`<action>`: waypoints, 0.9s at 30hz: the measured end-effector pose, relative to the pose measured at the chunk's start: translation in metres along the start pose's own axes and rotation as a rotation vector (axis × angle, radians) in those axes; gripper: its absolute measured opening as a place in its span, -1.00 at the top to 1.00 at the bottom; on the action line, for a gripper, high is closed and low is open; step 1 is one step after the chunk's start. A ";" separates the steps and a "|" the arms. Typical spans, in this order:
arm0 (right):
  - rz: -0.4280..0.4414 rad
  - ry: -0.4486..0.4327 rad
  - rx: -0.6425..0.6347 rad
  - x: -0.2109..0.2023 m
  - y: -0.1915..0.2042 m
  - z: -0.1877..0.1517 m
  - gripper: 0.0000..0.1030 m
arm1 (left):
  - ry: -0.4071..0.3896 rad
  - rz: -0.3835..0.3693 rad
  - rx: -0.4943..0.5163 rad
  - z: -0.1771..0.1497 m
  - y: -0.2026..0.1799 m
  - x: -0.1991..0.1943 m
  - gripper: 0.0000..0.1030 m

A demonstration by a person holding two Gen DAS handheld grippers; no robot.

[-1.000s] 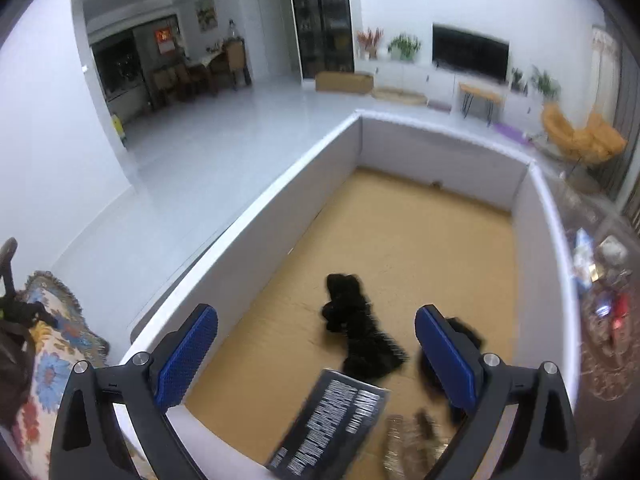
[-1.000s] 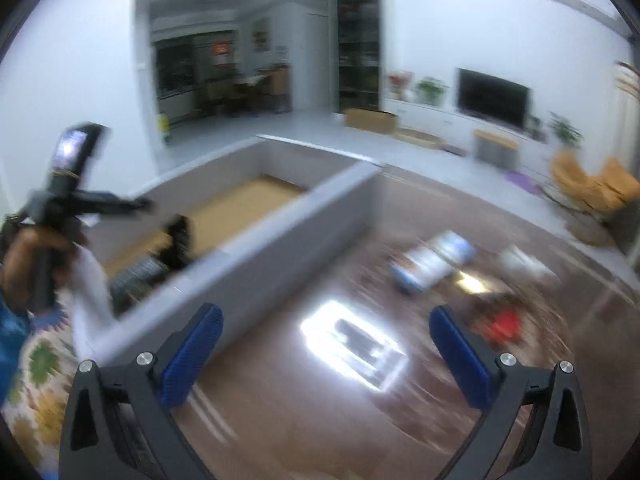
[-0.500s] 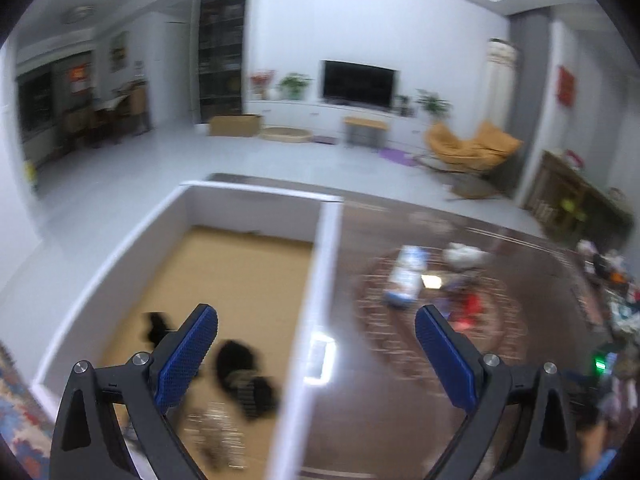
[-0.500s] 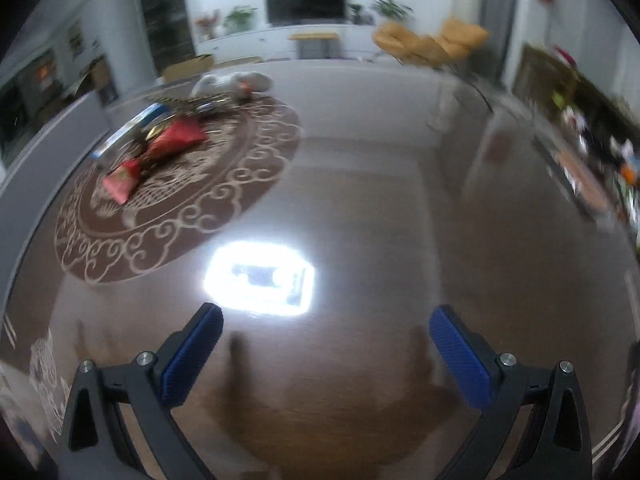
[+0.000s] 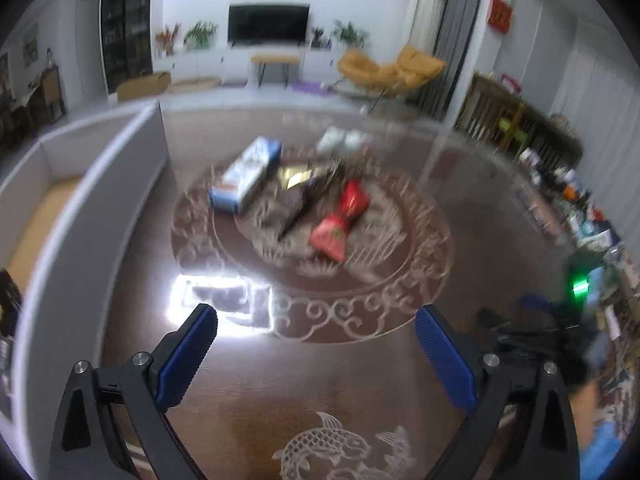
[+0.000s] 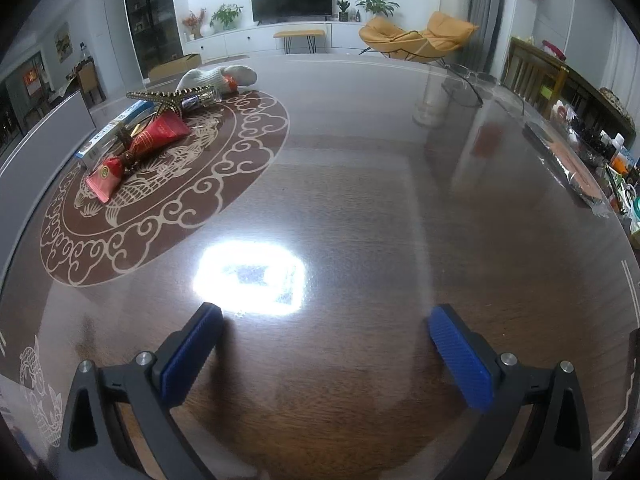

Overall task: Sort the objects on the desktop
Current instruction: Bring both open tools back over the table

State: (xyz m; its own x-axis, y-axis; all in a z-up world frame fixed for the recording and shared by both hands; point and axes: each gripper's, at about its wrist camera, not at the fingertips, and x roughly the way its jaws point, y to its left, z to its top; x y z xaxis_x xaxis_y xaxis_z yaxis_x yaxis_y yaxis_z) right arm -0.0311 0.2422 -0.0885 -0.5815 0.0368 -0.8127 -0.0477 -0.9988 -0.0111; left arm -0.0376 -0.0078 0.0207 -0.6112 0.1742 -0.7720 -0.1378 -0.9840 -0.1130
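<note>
Left gripper [image 5: 316, 350]: jaws spread wide, nothing between them, above bare worktop [image 5: 360, 400] at the lower centre of its frame.

Right gripper [image 6: 320, 354]: jaws likewise released and empty, low over the worktop, a bright lamp reflection just ahead of them.

Items left to sort, clustered on the round patterned medallion:
- Red pouch [image 5: 340, 220], centre of the left view; upper left of the right view [image 6: 136, 152]. Long axis runs from lower left to upper right in both views, pinched at the waist.
- Blue-and-white box [image 5: 246, 176], left of the pouch, its long axis on a similar diagonal, just beside the bin wall.
- Dark strip [image 5: 298, 210] between box and pouch; blurred, identity unclear.
- Gold flat item [image 5: 298, 176] behind the strip; blurred.
- White sock-like bundle [image 6: 218, 76] and a spiky dark-and-gold clip [image 6: 172, 98], far end of the cluster in the right view.

Bin [image 5: 92, 200]: white-walled, tan floor, left edge of the left view, well apart from the right gripper.

Governing relation: the cluster lies straight ahead of the left jaws, and far off to the upper left of the right jaws. By judgement the left gripper is nearer and better aligned. The pouch is the closest piece to it; a grip across its narrow waist would need the jaws turned square to that diagonal.
</note>
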 end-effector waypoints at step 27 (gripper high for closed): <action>-0.001 0.000 0.001 -0.001 0.000 0.000 -1.00 | 0.054 0.130 0.026 -0.029 0.025 0.084 -1.00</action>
State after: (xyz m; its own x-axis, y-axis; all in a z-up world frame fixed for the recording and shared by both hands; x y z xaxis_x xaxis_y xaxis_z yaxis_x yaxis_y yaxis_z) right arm -0.0306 0.2423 -0.0880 -0.5813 0.0378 -0.8128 -0.0487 -0.9987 -0.0116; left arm -0.0693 -0.0189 -0.0649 -0.5822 0.0422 -0.8119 -0.0803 -0.9968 0.0058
